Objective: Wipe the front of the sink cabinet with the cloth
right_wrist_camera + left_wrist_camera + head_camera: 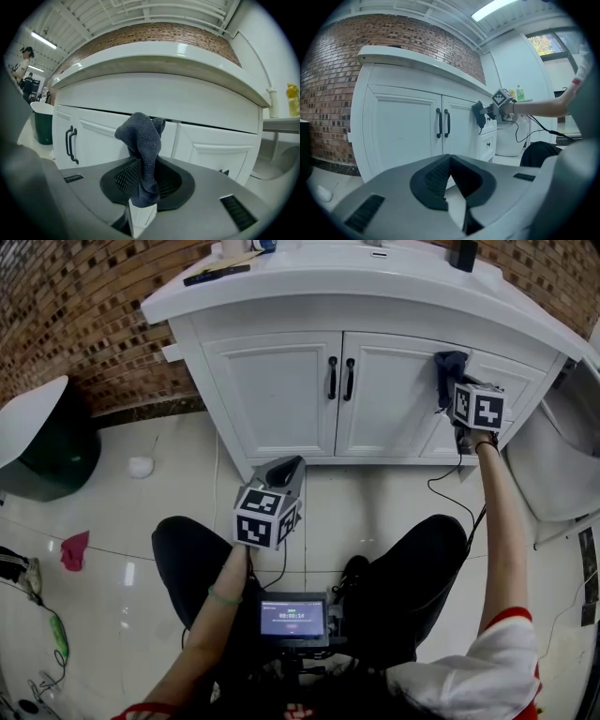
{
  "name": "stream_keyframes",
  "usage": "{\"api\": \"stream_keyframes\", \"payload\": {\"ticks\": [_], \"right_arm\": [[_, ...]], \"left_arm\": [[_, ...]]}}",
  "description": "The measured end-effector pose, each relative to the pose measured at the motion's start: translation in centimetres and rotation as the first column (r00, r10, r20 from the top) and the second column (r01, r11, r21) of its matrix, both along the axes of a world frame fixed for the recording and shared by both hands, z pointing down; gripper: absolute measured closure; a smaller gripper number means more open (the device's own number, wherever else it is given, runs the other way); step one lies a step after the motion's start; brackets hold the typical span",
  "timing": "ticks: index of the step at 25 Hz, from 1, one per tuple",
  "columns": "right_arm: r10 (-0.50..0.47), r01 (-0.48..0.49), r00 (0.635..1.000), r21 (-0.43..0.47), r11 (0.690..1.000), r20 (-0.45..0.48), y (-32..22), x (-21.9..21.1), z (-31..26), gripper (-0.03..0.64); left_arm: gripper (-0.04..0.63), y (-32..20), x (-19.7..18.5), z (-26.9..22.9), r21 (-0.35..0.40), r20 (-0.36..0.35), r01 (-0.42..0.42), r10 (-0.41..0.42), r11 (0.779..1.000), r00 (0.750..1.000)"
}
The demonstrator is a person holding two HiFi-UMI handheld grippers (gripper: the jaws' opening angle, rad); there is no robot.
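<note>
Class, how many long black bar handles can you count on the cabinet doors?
2. The left handle is on the left door's inner edge; the right handle is beside it on the right door. The cloth may hide another farther right.

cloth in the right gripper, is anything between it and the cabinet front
Nothing visible stands between them. The right gripper is shut on the cloth, and only bare white cabinet front shows behind it. The door handles sit off to the left, and the left gripper hangs low, well clear.
</note>
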State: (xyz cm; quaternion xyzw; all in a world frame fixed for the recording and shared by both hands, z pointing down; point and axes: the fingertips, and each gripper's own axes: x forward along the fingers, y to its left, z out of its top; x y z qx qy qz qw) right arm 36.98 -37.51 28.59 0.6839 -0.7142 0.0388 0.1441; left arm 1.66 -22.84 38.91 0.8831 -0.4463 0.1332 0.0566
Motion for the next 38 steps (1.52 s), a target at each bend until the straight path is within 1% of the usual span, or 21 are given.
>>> {"api": "stream_keyframes", "payload": {"ticks": [3, 6, 10, 15, 18, 21, 24, 28, 33, 36, 38], "right_arm": [[0.025, -0.025, 1.000, -0.003, 1.000, 0.011, 0.3, 0.8, 0.3, 0.543], [-0.013, 0.013, 1.000, 0.007, 1.000, 0.028, 0.5, -1.0, 0.3, 0.543], [-0.148, 0.148, 0.989, 0.022, 0.989, 0.008, 0.5, -7.0, 0.1, 0.543], [-0.298, 0.298, 0.955, 0.014, 0.955, -0.007, 0.5, -15.3, 0.7, 0.543], [-0.347, 0.347, 0.937, -0.006, 0.938, -0.036, 0.0, -19.1, 1.4, 0.543], [-0.346, 0.345, 0.937, -0.023, 0.938, -0.056, -0.7, -20.6, 2.2, 0.543], [-0.323, 0.322, 0.945, -0.034, 0.946, -0.045, -1.3, -20.0, 2.8, 0.543], [-0.274, 0.271, 0.960, -0.058, 0.961, -0.054, -1.7, -16.8, 3.9, 0.543], [-0.155, 0.144, 0.978, -0.089, 0.986, -0.140, -1.0, -10.3, 5.0, 0.543], [-0.086, 0.066, 0.977, -0.108, 0.992, -0.194, -0.7, -5.5, 5.8, 0.543], [-0.041, 0.016, 0.977, -0.119, 0.993, -0.210, -0.3, -2.7, 6.3, 0.543]], "left_arm": [[0.560, -0.1, -0.6, 0.2, -0.004, 0.000, 0.015, -0.015, 1.000, 1.000], [0.560, -0.4, -1.3, 0.2, -0.008, -0.012, 0.038, -0.038, 0.999, 0.999], [0.560, -0.6, -1.3, 0.4, -0.010, -0.020, 0.043, -0.044, 0.999, 0.999], [0.560, 0.0, -1.1, 0.5, -0.012, -0.029, 0.037, -0.037, 0.999, 0.999], [0.560, 0.0, -1.8, 0.6, -0.013, -0.033, 0.043, -0.044, 0.999, 0.999], [0.560, 0.0, -2.8, 0.6, -0.014, -0.033, 0.054, -0.054, 0.998, 0.998], [0.560, 0.1, -4.0, 0.8, -0.015, -0.029, 0.066, -0.067, 0.998, 0.997], [0.560, -0.2, -5.3, 0.9, -0.016, -0.028, 0.088, -0.088, 0.996, 0.996], [0.560, -0.3, -4.9, 1.4, -0.023, -0.049, 0.091, -0.092, 0.996, 0.995], [0.560, -0.3, -3.7, 1.9, -0.028, -0.049, 0.075, -0.076, 0.997, 0.996], [0.560, -0.1, -3.1, 2.1, -0.036, -0.053, 0.063, -0.064, 0.997, 0.997]]}}
